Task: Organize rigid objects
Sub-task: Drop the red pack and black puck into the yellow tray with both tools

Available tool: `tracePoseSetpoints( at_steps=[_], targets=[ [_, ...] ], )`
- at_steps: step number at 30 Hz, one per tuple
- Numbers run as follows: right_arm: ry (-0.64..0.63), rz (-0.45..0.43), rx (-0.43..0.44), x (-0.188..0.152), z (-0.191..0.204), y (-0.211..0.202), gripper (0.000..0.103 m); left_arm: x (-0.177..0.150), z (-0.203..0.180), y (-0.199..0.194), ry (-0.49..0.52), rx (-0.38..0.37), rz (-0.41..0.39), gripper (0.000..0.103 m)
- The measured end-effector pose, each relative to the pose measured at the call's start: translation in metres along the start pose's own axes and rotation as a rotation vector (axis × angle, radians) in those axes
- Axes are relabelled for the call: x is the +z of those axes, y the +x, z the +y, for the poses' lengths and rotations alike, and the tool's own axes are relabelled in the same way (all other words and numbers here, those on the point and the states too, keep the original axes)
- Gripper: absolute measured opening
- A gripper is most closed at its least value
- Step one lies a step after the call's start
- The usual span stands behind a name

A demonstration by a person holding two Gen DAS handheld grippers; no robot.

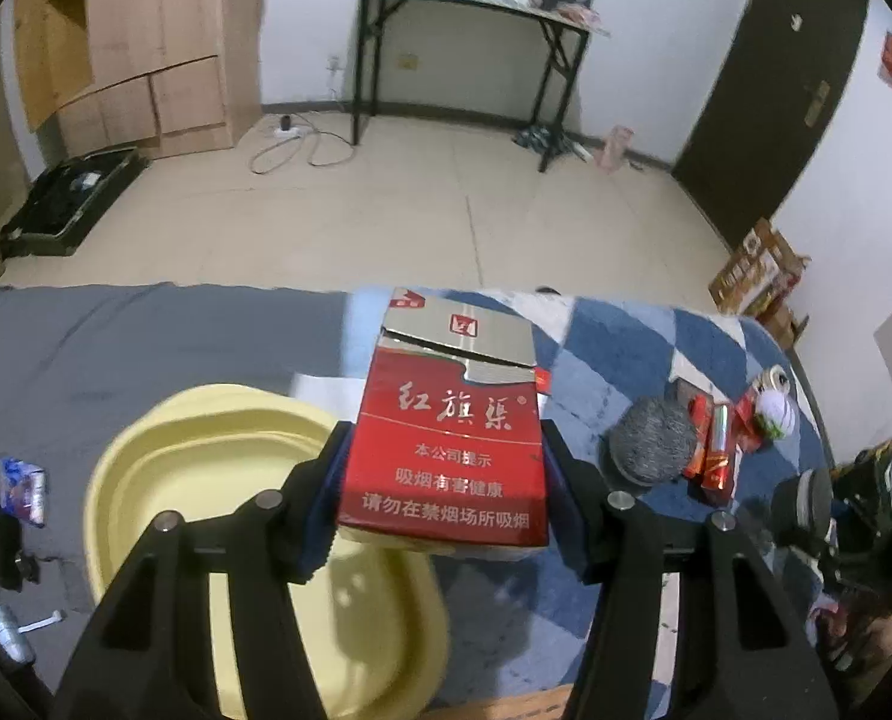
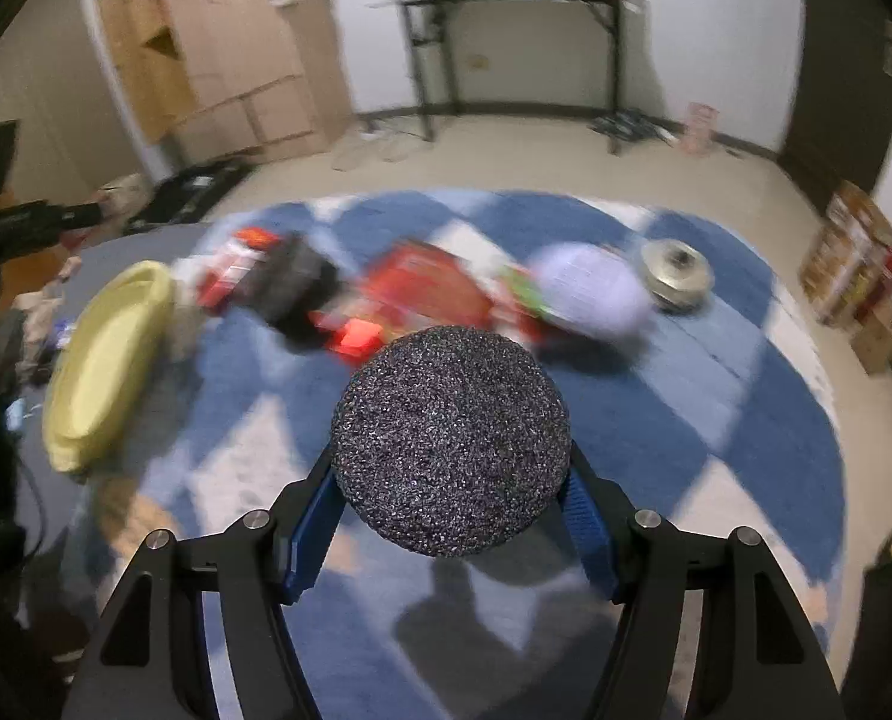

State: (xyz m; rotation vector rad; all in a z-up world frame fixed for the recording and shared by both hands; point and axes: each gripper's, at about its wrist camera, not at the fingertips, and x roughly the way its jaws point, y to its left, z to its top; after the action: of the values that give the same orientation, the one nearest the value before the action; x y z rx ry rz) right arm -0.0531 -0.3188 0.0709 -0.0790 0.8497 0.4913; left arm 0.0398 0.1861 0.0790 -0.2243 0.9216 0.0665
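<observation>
Two downward wrist views, shared rug [image 1: 596, 360]

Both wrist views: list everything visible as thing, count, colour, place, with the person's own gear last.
cigarette box: 1, red and silver, between the left pads, above the basin edge
speckled ball: 1, dark grey, between the right pads
basin: 1, pale yellow, on grey cloth
rug: 1, blue and white checks
red packs: several, on the rug
metal disc: 1, far side of the rug
left hand-held gripper: black, blue pads
right hand-held gripper: black, blue pads
</observation>
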Motion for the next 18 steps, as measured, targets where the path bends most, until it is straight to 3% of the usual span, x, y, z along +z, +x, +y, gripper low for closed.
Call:
tracePoseSetpoints(
  at_steps=[6, 10, 14, 18],
  targets=[
    [-0.193, -0.043, 0.178, 0.041, 0.122, -0.002, 0.067, -0.017, 0.066, -0.017, -0.031, 0.075, 0.012, 0.06],
    [-0.316, -0.022, 0.279, 0.057, 0.228, 0.035, 0.067, -0.041, 0.114, 0.001, -0.073, 0.107, 0.055, 0.059],
    [-0.4, 0.051, 0.309, 0.049, 0.299, 0.085, 0.067, -0.054, 0.144, 0.026, -0.131, 0.073, 0.077, 0.059],
    [-0.477, 0.125, 0.276, 0.033, 0.337, 0.132, 0.067, -0.067, 0.163, 0.052, -0.148, 0.077, 0.102, 0.059]
  ],
)
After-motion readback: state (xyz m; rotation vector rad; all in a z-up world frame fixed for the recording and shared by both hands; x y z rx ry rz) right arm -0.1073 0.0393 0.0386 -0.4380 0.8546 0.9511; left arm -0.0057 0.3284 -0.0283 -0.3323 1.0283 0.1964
